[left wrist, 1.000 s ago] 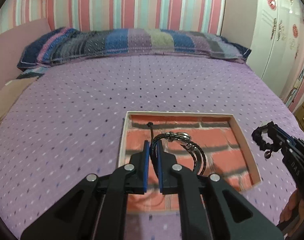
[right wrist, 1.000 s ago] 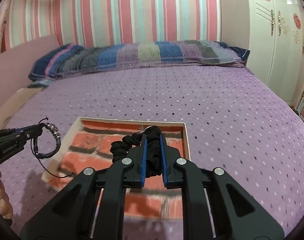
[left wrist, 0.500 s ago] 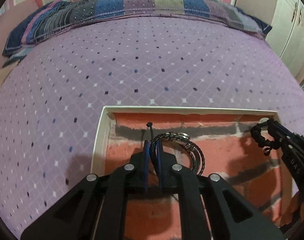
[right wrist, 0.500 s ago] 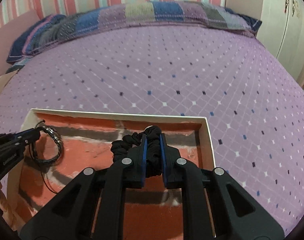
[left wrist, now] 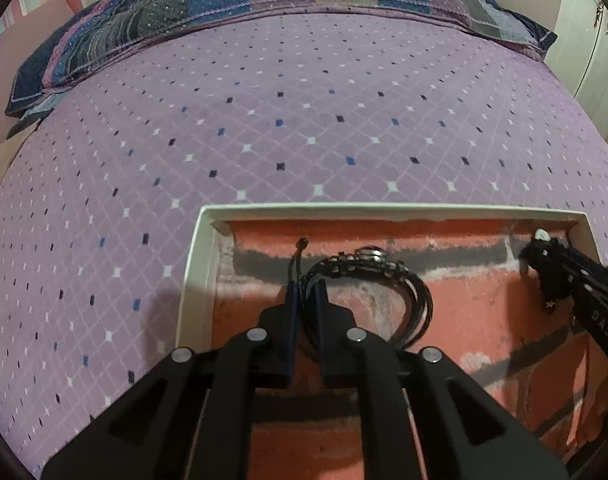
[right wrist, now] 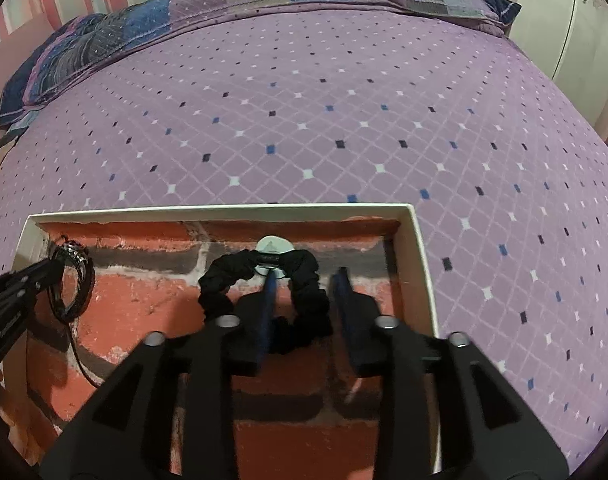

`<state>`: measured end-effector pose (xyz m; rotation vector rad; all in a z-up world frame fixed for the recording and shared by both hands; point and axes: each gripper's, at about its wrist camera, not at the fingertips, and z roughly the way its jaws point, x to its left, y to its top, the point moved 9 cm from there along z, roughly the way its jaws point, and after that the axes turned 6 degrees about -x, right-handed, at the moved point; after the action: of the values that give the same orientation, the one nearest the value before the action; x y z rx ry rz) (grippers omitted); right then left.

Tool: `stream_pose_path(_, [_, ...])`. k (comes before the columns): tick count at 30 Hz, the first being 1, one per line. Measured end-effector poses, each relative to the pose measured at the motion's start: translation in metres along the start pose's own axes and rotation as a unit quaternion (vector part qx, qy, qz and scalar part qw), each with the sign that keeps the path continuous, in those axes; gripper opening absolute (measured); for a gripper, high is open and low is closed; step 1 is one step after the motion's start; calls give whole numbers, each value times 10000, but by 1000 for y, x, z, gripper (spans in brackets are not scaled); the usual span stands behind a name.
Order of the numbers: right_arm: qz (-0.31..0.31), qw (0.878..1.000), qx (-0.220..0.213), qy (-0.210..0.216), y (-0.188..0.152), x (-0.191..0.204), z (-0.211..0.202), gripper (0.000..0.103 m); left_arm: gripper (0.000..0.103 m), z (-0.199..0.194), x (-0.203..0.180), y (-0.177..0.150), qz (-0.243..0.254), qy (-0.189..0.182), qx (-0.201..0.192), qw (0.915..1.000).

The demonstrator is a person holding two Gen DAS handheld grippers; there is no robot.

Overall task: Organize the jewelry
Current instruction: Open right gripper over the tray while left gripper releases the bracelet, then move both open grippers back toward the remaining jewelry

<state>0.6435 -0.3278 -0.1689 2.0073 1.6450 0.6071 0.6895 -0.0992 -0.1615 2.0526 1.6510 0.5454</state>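
A shallow white-rimmed tray (left wrist: 192, 280) with a red brick-print floor lies on the purple bedspread; it also shows in the right wrist view (right wrist: 421, 264). My left gripper (left wrist: 305, 292) is shut on a black cord bracelet with metal beads (left wrist: 367, 260), low inside the tray at its left end. My right gripper (right wrist: 305, 276) is open over the tray's right part. A black beaded bracelet with a white disc (right wrist: 304, 276) lies on the tray floor between its fingers. The left gripper and its bracelet (right wrist: 74, 280) appear at the left of the right wrist view.
The purple diamond-print bedspread (left wrist: 304, 120) stretches beyond the tray. A long patchwork pillow (left wrist: 264, 4) lies at the head of the bed against a striped wall. A white wardrobe (right wrist: 575, 40) stands at the right.
Both grippers came down into the tray. My right gripper opened and let the black beaded bracelet drop onto the tray floor. My left gripper stayed shut on the cord bracelet.
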Motion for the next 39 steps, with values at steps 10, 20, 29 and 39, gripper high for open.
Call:
stream_pose_path(10, [74,9990,-388,198,-11,-12,-65,58,63,-77,-1,-18,84,25,-507,9987])
stream_pose_path(20, [-263,9925,-1194,91,-73,-19,-176,64,67,-187,2,-85,13,-214,-1170,9929])
stream_pose_path(29, [-475,9867,-1554,35,-128,-19,-255,65,68,-257,7,-151,70,-104,-1423,9897])
stream_pose_path(39, [-381,9860,-1624,36,-187,-33,-299,65,68,-283,6,-213,-124,-250,-1364,9903])
